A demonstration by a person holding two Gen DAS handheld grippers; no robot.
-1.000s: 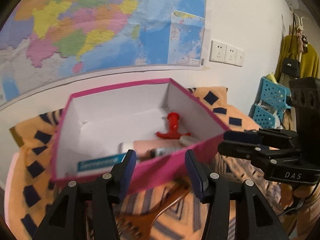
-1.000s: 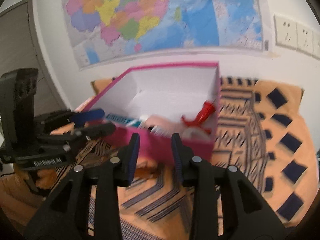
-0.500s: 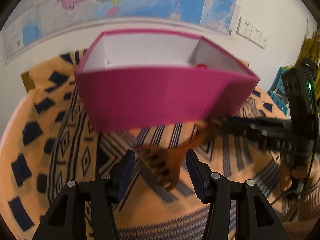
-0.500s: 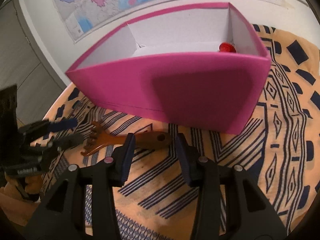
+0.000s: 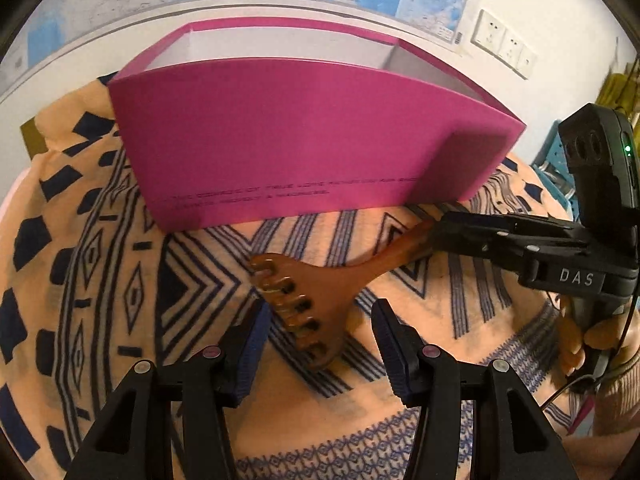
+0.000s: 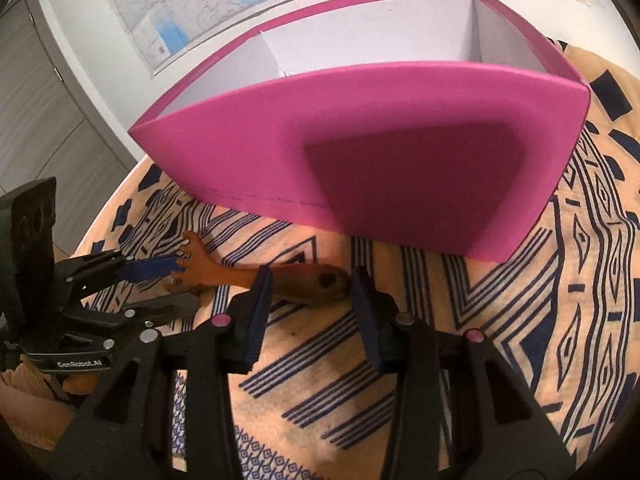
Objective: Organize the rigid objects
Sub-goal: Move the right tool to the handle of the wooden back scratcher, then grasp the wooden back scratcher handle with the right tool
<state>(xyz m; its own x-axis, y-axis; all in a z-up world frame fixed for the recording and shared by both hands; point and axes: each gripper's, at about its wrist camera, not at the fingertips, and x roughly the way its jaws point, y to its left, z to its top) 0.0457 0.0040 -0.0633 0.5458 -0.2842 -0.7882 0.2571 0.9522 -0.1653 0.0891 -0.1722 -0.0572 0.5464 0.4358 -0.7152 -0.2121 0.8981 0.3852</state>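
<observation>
Item 1. Left gripper (image 5: pixel 318 338): pitched steeply down toward the cloth (image 5: pixel 120 320), jaws about half open. The toothed head of the comb (image 5: pixel 308 300) lies between the pads; no pad presses on it, so nothing is held. Likely purpose: to pin or steady the head end while the other gripper takes the handle.

Item 2. Comb: brown, flat on the cloth, just in front of the box (image 5: pixel 300 140), outside it. In the left view the head is at 6 o'clock of centre and the handle runs toward 3 o'clock.

Item 3. Box: pink, open-topped, white inside, at 12 o'clock of the comb. Its contents are hidden at this angle. Judged to be the destination.

Item 4. Right gripper (image 6: pixel 312 296): angled down, reaching in from 3 o'clock in the left view. Its jaws have just been opening, and they now straddle the handle end (image 6: pixel 316 282) with a gap on each side; no grip yet. A person's hand (image 5: pixel 588 340) holds its grip.
</observation>
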